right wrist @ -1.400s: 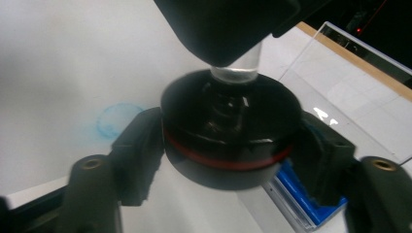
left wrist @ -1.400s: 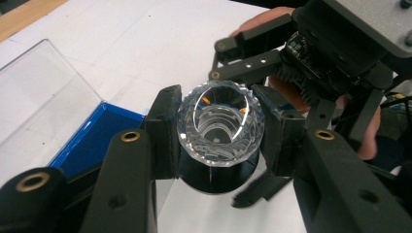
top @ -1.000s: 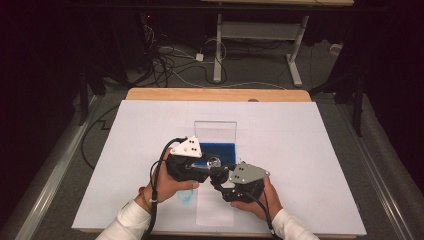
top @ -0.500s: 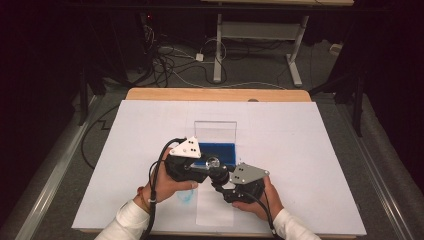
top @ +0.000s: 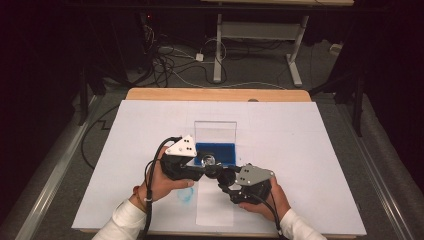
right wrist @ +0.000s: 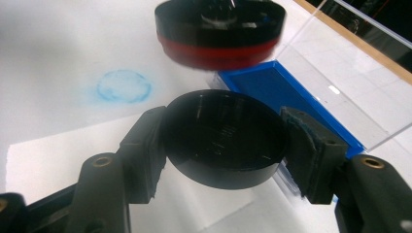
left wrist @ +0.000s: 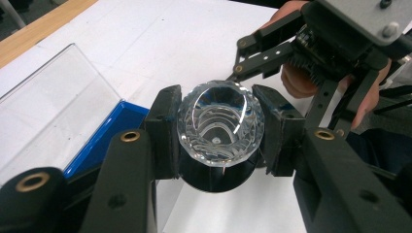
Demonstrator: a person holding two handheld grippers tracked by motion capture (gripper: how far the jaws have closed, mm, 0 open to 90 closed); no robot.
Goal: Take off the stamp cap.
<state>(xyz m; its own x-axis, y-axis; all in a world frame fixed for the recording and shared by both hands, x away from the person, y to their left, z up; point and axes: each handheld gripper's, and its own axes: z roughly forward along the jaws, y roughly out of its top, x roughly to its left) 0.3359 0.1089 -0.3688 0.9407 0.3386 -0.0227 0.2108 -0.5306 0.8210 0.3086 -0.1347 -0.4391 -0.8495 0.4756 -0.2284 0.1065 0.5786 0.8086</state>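
You see a clear faceted jar [left wrist: 221,124], a black lid [right wrist: 224,138], a blue tray [top: 216,152], and a blue smudge [right wrist: 124,86] on the white surface [top: 310,145].

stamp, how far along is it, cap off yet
Done: the black cap is off, clamped in the right gripper, apart from the stamp. In hand: the left gripper clamps the crystal-topped stamp above the table. A faint blue ring marks the white sheet. Left, probably: stamping the paper, recapping, returning it to the blue case.
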